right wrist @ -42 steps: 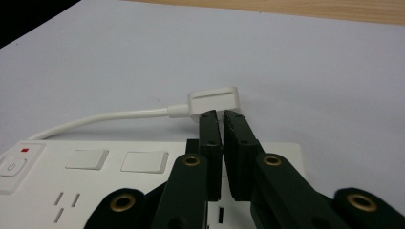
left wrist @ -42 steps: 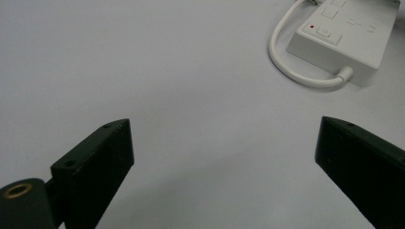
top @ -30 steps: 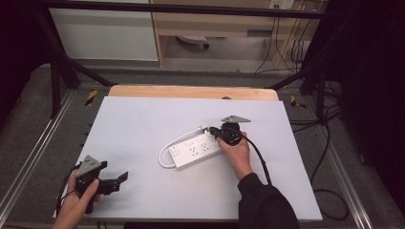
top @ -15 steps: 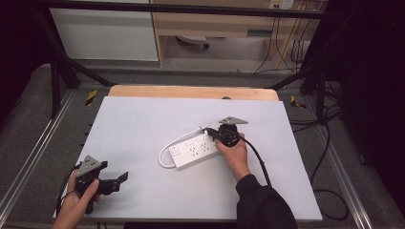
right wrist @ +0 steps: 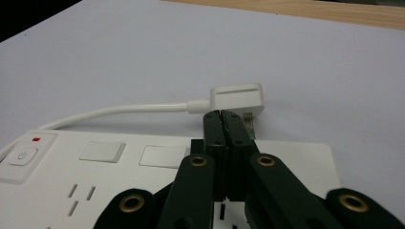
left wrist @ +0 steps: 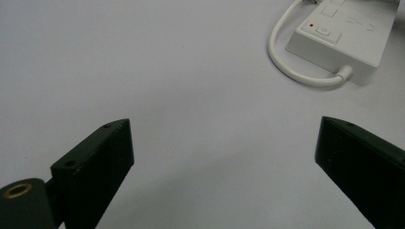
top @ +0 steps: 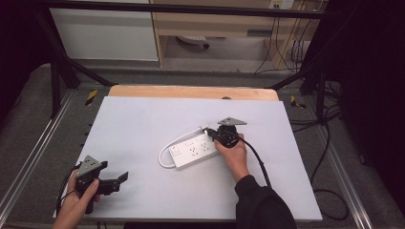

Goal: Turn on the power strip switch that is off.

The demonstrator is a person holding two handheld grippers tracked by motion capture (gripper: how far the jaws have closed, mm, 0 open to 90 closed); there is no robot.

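No readable brand or writing on power strip point(top: 191, 150); only power symbol on its button point(right wrist: 21, 156) and red indicator mark beside it. One white power strip, middle of table point(top: 143, 119), with one white cable point(top: 165, 152) and one white plug point(right wrist: 237, 98). My right gripper point(right wrist: 224, 125) above strip, jaws closed together, tips just before plug, nothing between. My left gripper point(left wrist: 224, 152) near front-left corner, jaws wide, empty.
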